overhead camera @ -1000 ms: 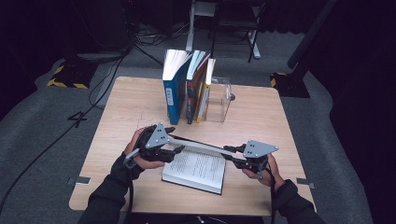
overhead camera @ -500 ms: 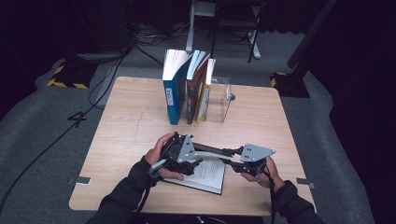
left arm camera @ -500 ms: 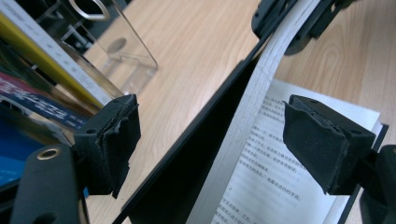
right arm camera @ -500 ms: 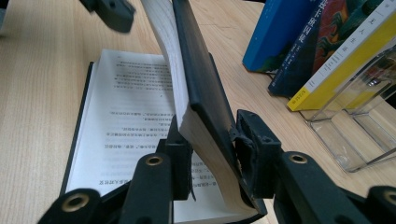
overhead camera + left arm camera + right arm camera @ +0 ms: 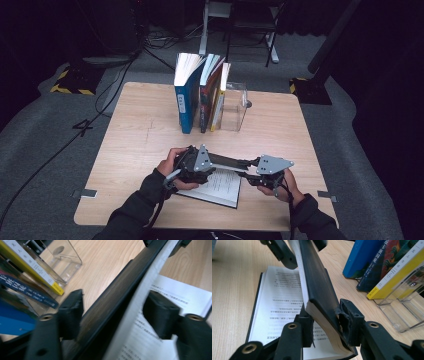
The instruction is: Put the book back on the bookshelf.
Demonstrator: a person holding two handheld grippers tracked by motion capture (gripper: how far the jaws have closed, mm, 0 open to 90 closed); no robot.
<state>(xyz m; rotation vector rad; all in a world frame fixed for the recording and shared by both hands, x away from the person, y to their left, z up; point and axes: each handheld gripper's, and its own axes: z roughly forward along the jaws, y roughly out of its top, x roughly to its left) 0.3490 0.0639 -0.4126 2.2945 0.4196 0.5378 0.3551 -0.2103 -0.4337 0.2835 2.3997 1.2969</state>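
High view: a person at the near edge of a wooden table [image 5: 140, 130] works an open black-covered book [image 5: 220, 185] with two handheld grippers. At left, the left gripper [image 5: 192, 167] straddles the raised half of the book, cover and page block between its jaws; whether they press it cannot be told from the left gripper view. At right, the right gripper [image 5: 252, 177] is clamped on the same raised half near its corner [image 5: 324, 312], one jaw on the pages, one on the cover. The other half lies flat, text up, by the table's near edge. Toward the far edge, a blue book [image 5: 186, 95], a dark book [image 5: 206, 97] and a yellow-spined book [image 5: 220, 97] lean on a clear acrylic bookend [image 5: 235, 105]. The step appears to be folding the book closed or open; next, both grippers likely must swing the raised half together.
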